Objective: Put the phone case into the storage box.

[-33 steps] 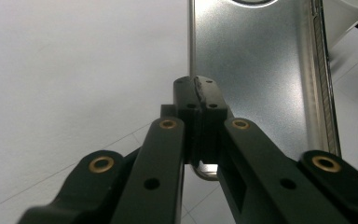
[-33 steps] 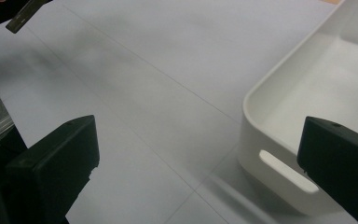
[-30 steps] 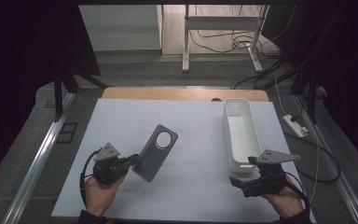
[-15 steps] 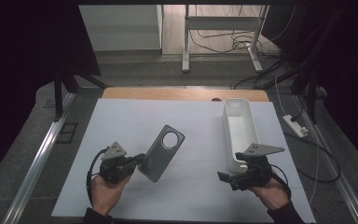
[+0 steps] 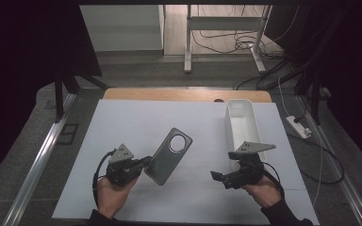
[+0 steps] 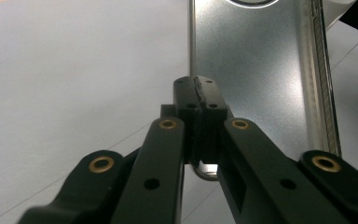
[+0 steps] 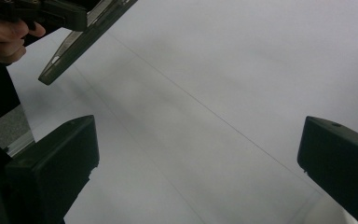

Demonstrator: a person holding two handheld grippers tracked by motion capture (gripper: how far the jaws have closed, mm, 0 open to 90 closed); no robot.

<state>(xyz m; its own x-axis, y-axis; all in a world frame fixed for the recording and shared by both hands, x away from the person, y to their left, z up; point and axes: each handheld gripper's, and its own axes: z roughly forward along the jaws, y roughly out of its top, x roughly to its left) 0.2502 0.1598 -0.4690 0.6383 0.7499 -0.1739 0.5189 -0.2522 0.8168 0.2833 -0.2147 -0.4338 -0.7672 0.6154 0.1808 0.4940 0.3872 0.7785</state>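
Left gripper [image 5: 141, 164] jaws clenched on bottom edge of grey phone [image 5: 168, 156], rest sticking out beyond tips, above worktop [image 5: 136, 122]. Right gripper [image 5: 217, 176] jaws released, empty, aimed at phone. Tip: take far end squarely before left lets go.

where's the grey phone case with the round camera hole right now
In the high view the grey phone case with the round hole is left of centre over the white table, clamped at its lower edge by the left gripper.
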